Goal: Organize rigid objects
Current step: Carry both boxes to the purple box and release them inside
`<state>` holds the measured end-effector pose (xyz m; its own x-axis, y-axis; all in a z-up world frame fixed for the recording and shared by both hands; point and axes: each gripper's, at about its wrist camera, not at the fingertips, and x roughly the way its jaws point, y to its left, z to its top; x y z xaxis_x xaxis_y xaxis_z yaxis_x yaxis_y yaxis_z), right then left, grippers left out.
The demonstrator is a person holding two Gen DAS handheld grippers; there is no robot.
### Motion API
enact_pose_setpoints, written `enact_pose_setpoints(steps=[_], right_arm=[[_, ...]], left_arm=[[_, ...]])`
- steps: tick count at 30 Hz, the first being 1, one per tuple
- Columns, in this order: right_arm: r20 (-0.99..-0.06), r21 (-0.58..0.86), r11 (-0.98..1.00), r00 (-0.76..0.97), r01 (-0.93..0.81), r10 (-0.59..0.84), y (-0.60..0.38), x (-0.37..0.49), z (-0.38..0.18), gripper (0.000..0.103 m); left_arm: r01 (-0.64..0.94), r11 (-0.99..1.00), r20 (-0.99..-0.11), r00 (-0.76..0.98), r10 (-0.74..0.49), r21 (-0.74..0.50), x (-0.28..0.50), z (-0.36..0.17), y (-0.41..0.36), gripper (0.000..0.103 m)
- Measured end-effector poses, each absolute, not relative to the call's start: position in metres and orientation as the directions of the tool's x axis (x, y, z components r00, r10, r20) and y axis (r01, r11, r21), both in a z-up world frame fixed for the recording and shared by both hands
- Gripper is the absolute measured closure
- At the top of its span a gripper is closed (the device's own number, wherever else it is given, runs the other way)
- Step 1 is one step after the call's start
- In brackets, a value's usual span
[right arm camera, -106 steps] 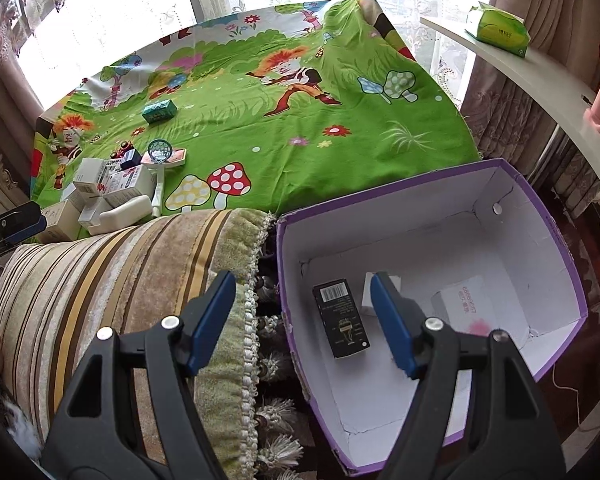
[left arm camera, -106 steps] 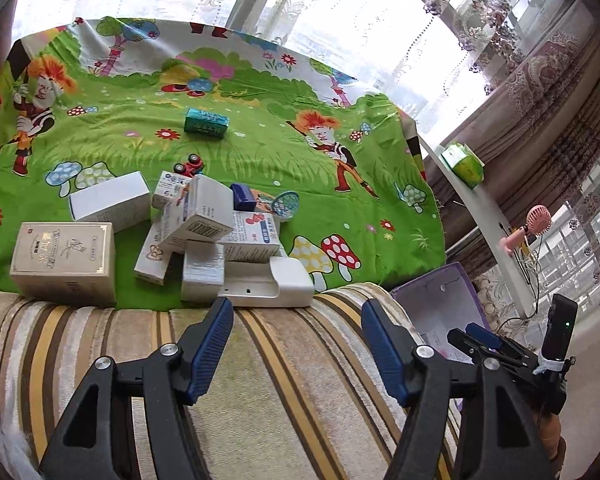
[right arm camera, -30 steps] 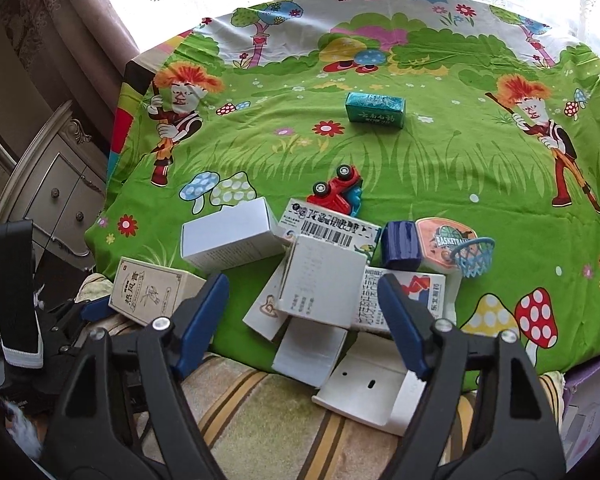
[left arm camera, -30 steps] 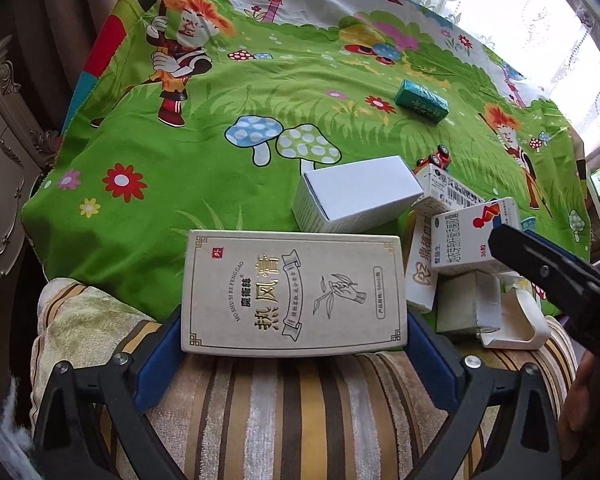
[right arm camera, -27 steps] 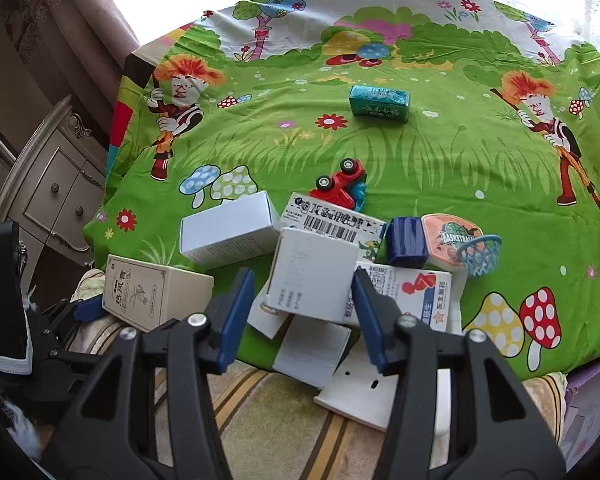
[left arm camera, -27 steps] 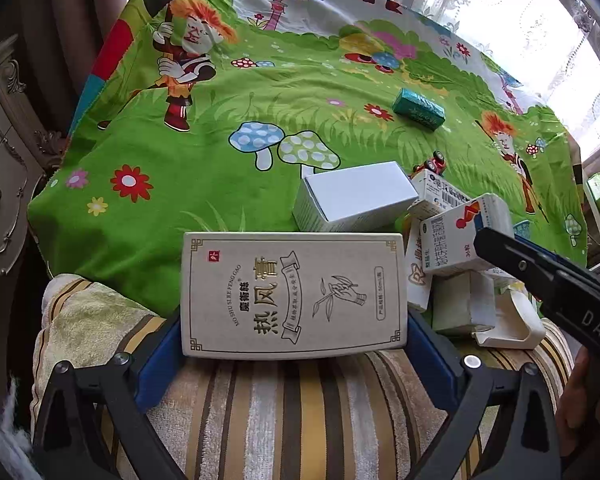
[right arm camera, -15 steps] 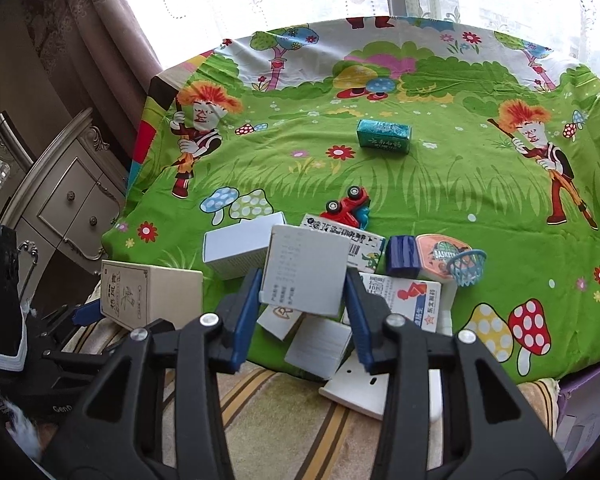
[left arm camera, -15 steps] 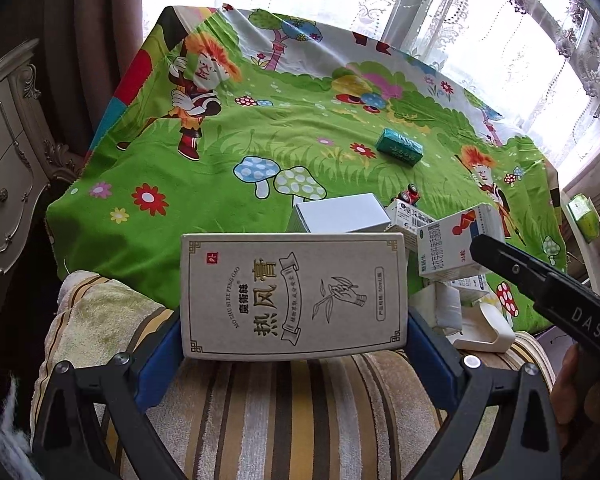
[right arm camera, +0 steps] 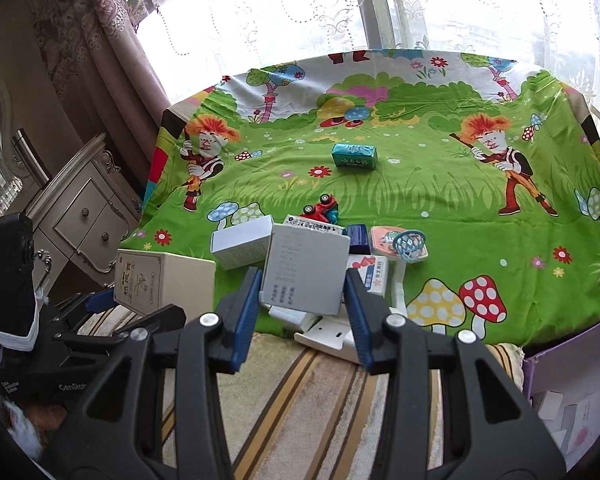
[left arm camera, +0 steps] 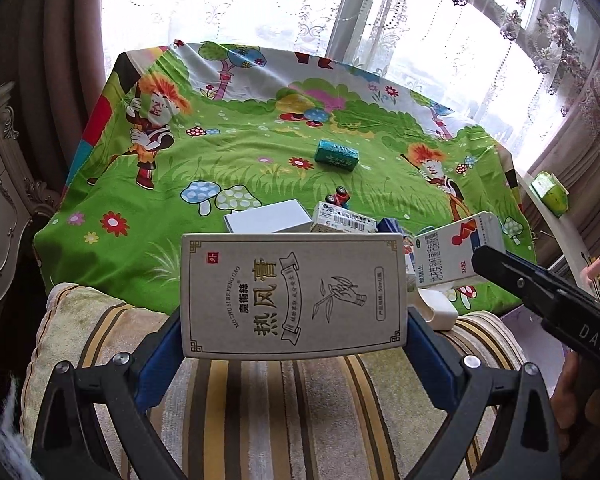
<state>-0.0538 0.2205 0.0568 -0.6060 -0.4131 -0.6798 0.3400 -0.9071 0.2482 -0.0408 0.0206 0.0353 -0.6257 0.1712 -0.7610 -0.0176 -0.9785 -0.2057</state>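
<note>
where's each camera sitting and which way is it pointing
Left wrist: on the left gripper, looking forward and down over the striped cushion to the green cloth; its jaws clamp the beige box; the right gripper and a hand show at right.
Right wrist: on the right gripper, facing the same cloth; its jaws clamp a white box; the left gripper shows at left.
Shared: both boxes, the teal box, the toy car.
</note>
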Motion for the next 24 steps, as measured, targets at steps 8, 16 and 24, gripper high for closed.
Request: enact_pose_setpoints(steps=[8, 16, 24], right_arm=[[-0.670, 0.297, -0.924, -0.637, 0.241, -0.381, 0.285, -0.028, 0.057, 0.057], [-0.671, 0.321, -0.941, -0.675, 0.107, -0.306, 0.356, -0.007, 0.054, 0.057], [-0.669, 0.326, -0.945, -0.713, -0.029, -0.209, 0.421, 0.012, 0.053, 0.057]], left_arm=[[-0.162, -0.970, -0.744, -0.622, 0.244, -0.182, -0.030, 0.046, 0.075, 0.003], [-0.303, -0.941, -0.741, -0.595, 0.311, -0.152, -0.021, 0.052, 0.132, 0.003], [-0.446, -0.886, -0.738, -0.554, 0.386, -0.129, -0.015, 0.059, 0.194, 0.003]])
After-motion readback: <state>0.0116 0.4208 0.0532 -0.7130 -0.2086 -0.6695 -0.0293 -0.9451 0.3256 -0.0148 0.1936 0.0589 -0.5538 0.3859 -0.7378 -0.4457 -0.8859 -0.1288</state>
